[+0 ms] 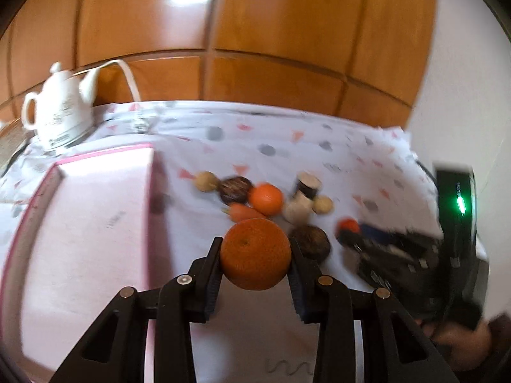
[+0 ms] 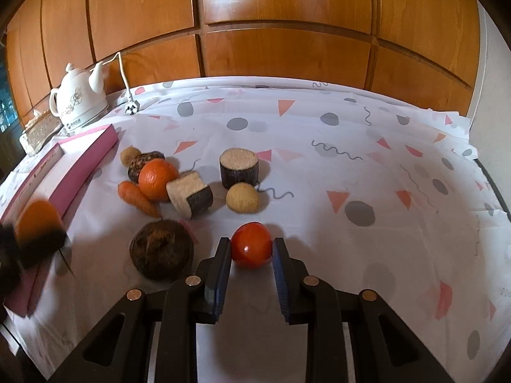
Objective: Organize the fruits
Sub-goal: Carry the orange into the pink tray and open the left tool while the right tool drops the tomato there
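Observation:
My left gripper (image 1: 255,257) is shut on a large orange (image 1: 255,253), held above the cloth beside the pink box (image 1: 86,223); the same orange (image 2: 38,220) shows blurred at the left edge of the right wrist view. On the cloth, my right gripper (image 2: 251,249) is shut on a red tomato (image 2: 251,245). Behind lie a second orange (image 2: 157,179), a carrot (image 2: 137,198), two dark round fruits (image 2: 161,249) (image 2: 143,162), two cut dark-skinned stumps (image 2: 239,167) (image 2: 190,197) and two pale round fruits (image 2: 242,197) (image 2: 130,154).
A white teapot (image 2: 80,100) and a power strip (image 2: 132,107) stand at the back left by the wooden wall panels. A tissue box (image 2: 40,129) sits left of the teapot. The patterned tablecloth (image 2: 367,175) spreads to the right.

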The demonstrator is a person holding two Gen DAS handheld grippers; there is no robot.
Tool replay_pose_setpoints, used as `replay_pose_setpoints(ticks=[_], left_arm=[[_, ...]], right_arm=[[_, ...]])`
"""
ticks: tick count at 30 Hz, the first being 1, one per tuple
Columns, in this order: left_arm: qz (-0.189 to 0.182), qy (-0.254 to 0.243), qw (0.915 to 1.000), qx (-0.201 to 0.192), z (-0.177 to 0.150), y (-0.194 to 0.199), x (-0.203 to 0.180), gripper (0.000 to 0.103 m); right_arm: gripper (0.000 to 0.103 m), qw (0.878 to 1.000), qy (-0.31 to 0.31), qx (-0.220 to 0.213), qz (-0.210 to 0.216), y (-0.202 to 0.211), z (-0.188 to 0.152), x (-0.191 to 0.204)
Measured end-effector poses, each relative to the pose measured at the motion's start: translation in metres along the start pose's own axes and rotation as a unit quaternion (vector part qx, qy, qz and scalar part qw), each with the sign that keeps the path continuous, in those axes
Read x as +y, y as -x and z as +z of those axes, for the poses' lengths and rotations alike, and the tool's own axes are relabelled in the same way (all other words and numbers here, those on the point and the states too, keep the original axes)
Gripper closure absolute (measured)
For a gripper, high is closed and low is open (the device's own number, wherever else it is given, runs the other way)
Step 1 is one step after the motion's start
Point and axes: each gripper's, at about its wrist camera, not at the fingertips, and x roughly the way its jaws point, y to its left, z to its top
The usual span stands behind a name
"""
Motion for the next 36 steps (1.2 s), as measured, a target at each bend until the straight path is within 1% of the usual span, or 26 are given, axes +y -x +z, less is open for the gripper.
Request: replay_pose_setpoints(ticks=[2, 4, 6, 9, 11, 15, 21, 22, 23, 25, 27, 29, 30, 33, 36], left_arm=[[0.008, 0.027, 0.9996, 0.000, 0.009, 0.005, 0.018, 0.065], [0.039, 0.056, 0.9977, -0.003, 0.016, 0.011, 0.041, 0.065], [0.059, 0.078, 0.9952, 0.000, 0.021, 0.012, 0.061, 0.065], [0.103, 0.102, 0.9894, 0.007, 0.022, 0.010, 0.091, 0.065], [0.135, 0.109, 0.9848, 0.016, 0.019, 0.008, 0.109, 0.065], [0.173, 0.123, 0.9769, 0.020, 0.005, 0.011, 0.134, 0.064], [0.191, 0.144, 0.9706, 0.021, -0.008, 0.022, 0.150, 0.062], [0.192, 0.146, 0.9703, 0.018, -0.007, 0.023, 0.150, 0.060], [0.196, 0.146, 0.9696, 0.015, -0.007, 0.026, 0.150, 0.052], [0.201, 0.148, 0.9683, 0.007, -0.007, 0.032, 0.150, 0.042], [0.212, 0.149, 0.9658, 0.001, -0.007, 0.039, 0.150, 0.039], [0.220, 0.154, 0.9633, -0.002, -0.006, 0.044, 0.153, 0.028], [0.227, 0.160, 0.9606, -0.008, -0.007, 0.049, 0.155, 0.027], [0.226, 0.170, 0.9589, -0.021, -0.007, 0.058, 0.162, 0.027], [0.227, 0.179, 0.9568, -0.031, -0.010, 0.067, 0.169, 0.027]], right_arm=[[0.077, 1.000, -0.004, 0.003, 0.001, 0.005, -0.002, -0.002], [0.077, 1.000, -0.008, 0.000, 0.003, 0.013, -0.003, -0.004], [0.077, 1.000, -0.009, -0.006, 0.007, 0.021, -0.004, -0.003], [0.077, 0.999, -0.010, -0.013, 0.027, 0.032, 0.000, 0.002], [0.077, 0.999, 0.001, -0.020, 0.042, 0.039, 0.004, 0.012], [0.077, 0.995, 0.038, -0.020, 0.092, 0.046, 0.013, 0.045], [0.077, 0.983, 0.088, -0.007, 0.163, 0.044, 0.024, 0.099], [0.077, 0.980, 0.096, -0.003, 0.176, 0.042, 0.027, 0.109], [0.077, 0.978, 0.100, -0.001, 0.183, 0.041, 0.028, 0.115], [0.077, 0.974, 0.109, 0.005, 0.200, 0.037, 0.034, 0.131], [0.077, 0.969, 0.116, 0.010, 0.216, 0.034, 0.039, 0.147], [0.077, 0.967, 0.117, 0.016, 0.227, 0.030, 0.044, 0.162], [0.077, 0.966, 0.119, 0.017, 0.230, 0.028, 0.045, 0.167], [0.077, 0.964, 0.121, 0.025, 0.234, 0.019, 0.049, 0.191], [0.076, 0.963, 0.120, 0.030, 0.239, 0.014, 0.051, 0.204]])
